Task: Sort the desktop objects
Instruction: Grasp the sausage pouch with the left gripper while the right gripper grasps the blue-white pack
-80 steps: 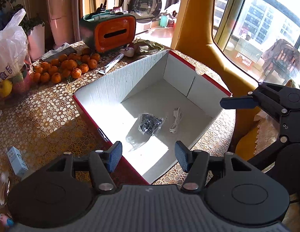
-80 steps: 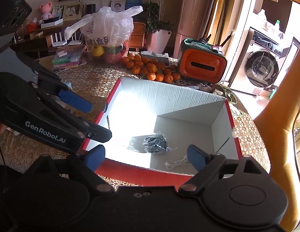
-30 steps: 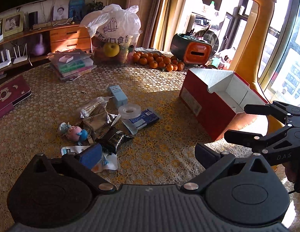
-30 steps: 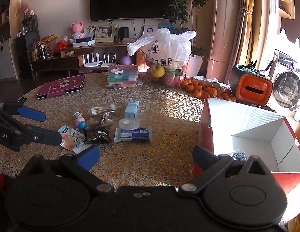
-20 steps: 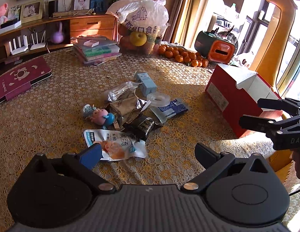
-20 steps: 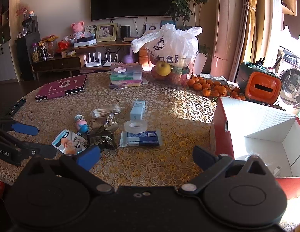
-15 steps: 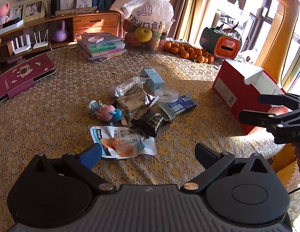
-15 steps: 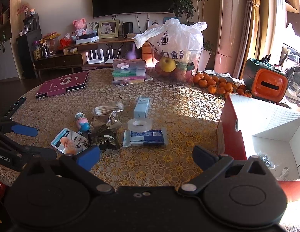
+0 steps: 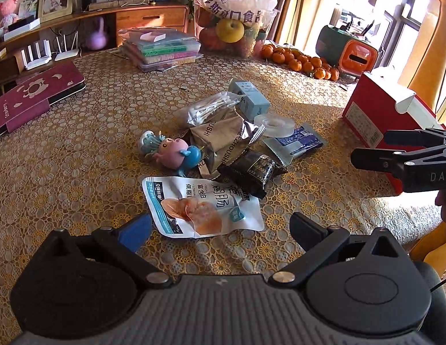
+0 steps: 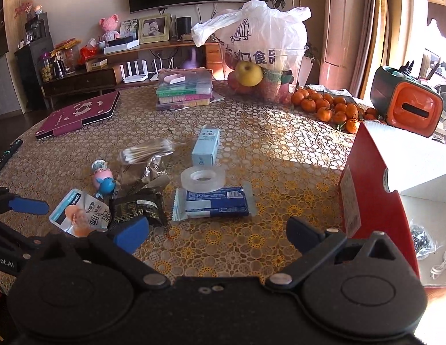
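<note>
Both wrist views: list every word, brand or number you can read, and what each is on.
"DAS", cut off by the frame edge: right gripper.
"obot.AI", start cut off: left gripper.
"RZHOUSHI", partly creased: silver foil pouch.
Chinese print, not transcribed here: white plastic bag, white snack pouch.
Too small: red box label, blue carton, blue wrapper.

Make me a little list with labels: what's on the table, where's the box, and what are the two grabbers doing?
pile: snack pouch, black packet, silver bag, toy, tape roll, blue pack, blue carton, cotton swabs
box: red box, right of the pile, open
in box: dark bag, white cable
left gripper: jaws open, empty, facing the pouch
right gripper: jaws open, empty
</note>
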`<state>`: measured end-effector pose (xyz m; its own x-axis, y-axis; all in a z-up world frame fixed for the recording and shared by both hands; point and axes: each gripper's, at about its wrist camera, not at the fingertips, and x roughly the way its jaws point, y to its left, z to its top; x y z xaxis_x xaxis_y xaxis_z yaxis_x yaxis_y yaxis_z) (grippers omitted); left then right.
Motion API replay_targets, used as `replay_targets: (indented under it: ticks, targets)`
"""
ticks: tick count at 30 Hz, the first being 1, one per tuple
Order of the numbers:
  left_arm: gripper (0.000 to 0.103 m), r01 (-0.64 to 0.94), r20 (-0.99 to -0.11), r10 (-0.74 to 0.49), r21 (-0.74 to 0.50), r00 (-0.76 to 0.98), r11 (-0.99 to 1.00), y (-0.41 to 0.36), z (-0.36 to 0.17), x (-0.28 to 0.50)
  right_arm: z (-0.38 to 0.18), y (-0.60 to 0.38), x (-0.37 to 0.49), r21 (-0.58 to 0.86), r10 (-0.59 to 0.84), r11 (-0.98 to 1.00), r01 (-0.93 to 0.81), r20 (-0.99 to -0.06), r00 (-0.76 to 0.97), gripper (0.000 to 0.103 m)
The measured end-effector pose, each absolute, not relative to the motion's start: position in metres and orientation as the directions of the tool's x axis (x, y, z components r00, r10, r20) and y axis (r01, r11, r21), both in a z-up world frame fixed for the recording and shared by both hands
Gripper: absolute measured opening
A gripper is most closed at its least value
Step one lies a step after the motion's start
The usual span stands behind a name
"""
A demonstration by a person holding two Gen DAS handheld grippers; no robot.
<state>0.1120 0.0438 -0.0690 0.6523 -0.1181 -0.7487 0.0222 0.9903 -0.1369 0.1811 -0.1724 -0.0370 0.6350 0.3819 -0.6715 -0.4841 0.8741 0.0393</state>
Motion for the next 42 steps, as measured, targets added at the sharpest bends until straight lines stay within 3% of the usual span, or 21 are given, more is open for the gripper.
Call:
replay_targets:
  ticks: [21, 42]
  targets:
    - [0.103, 0.036, -0.749, -0.015, 0.012, 0.662, 0.999, 0.025, -0.101, 0.139, -0.074, -0.148, 0.235, 0.024, 0.348, 0.88, -0.474, -0.712, 0.611, 0.103]
    - [0.103, 0.032, -0.737, -0.018, 0.005, 0.676, 0.999, 0.025, -0.107, 0.143, -0.103, -0.125, 0.251, 0.001, 0.348, 0.862, -0.507, -0.729, 0.59, 0.101]
